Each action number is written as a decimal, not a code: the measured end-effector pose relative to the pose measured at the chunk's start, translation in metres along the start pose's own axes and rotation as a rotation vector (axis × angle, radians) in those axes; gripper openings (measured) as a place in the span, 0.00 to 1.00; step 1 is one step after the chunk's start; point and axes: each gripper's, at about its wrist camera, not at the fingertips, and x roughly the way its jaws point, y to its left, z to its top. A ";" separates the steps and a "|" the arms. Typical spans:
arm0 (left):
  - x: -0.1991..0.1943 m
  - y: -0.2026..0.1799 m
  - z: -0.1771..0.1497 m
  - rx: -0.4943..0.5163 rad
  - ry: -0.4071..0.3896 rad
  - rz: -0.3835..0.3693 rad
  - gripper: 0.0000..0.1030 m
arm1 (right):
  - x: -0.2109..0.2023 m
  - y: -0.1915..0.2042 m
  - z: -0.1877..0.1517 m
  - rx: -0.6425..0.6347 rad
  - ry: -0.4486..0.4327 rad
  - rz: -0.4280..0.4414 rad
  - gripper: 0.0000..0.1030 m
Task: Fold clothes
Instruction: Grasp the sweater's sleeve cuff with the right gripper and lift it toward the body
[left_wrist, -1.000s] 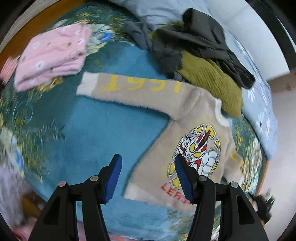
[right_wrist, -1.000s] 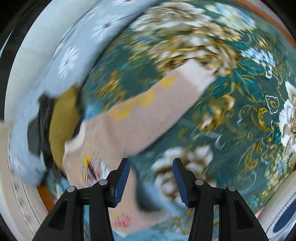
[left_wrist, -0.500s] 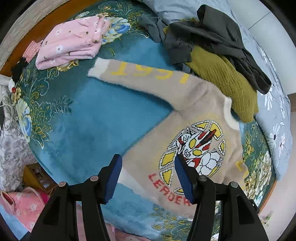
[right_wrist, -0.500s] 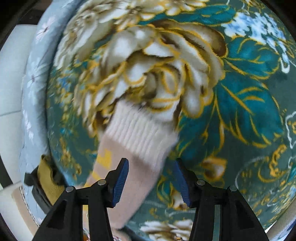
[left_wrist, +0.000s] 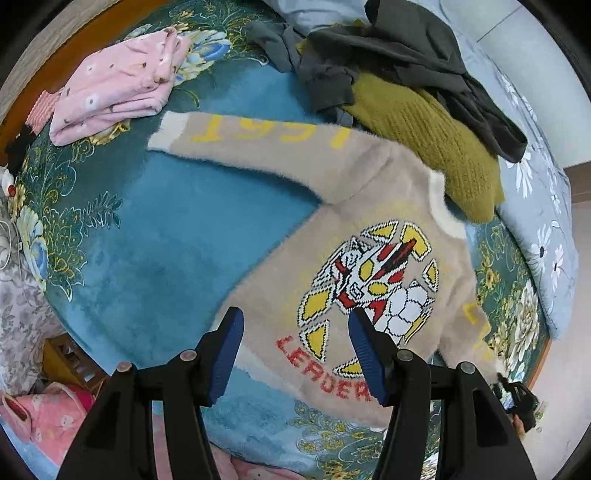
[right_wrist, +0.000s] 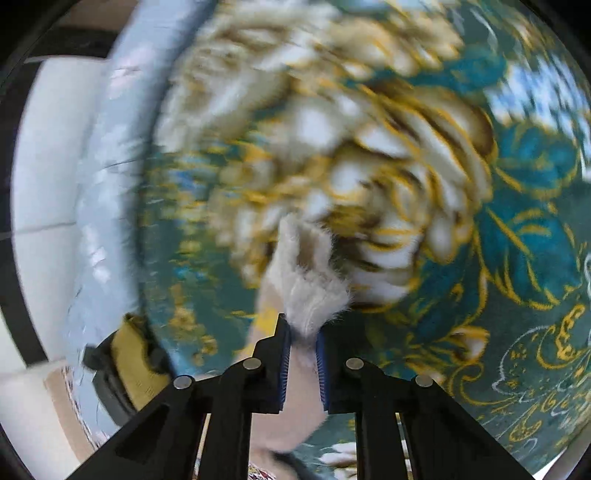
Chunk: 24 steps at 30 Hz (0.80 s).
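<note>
A beige fuzzy sweater (left_wrist: 354, 236) with a robot picture and red lettering lies spread face up on the teal floral bed cover (left_wrist: 155, 236). One sleeve with yellow numbers stretches to the far left. My left gripper (left_wrist: 295, 354) is open and empty, hovering above the sweater's hem. My right gripper (right_wrist: 303, 347) is shut on the white cuff (right_wrist: 306, 273) of the sweater's other sleeve, and it also shows in the left wrist view (left_wrist: 517, 402) at the right edge of the bed.
A folded pink garment (left_wrist: 118, 85) lies at the far left. A pile of dark grey (left_wrist: 399, 55) and olive-green (left_wrist: 424, 125) clothes sits beyond the sweater. A pale blue floral pillow (left_wrist: 535, 199) lies along the right. Pink items (left_wrist: 40, 413) sit off the near-left edge.
My right gripper came down over the sleeve cuff and closed on it. My left gripper drifted right, over the sweater's hem, still open.
</note>
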 end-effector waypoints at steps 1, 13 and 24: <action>-0.001 0.004 0.001 -0.003 -0.004 -0.007 0.58 | -0.009 0.011 -0.003 -0.035 -0.017 0.018 0.13; -0.024 0.083 0.016 0.047 -0.151 -0.012 0.58 | -0.067 0.192 -0.144 -0.564 -0.040 0.184 0.13; 0.007 0.142 0.053 -0.041 -0.157 -0.039 0.58 | 0.008 0.292 -0.330 -0.891 0.137 0.049 0.13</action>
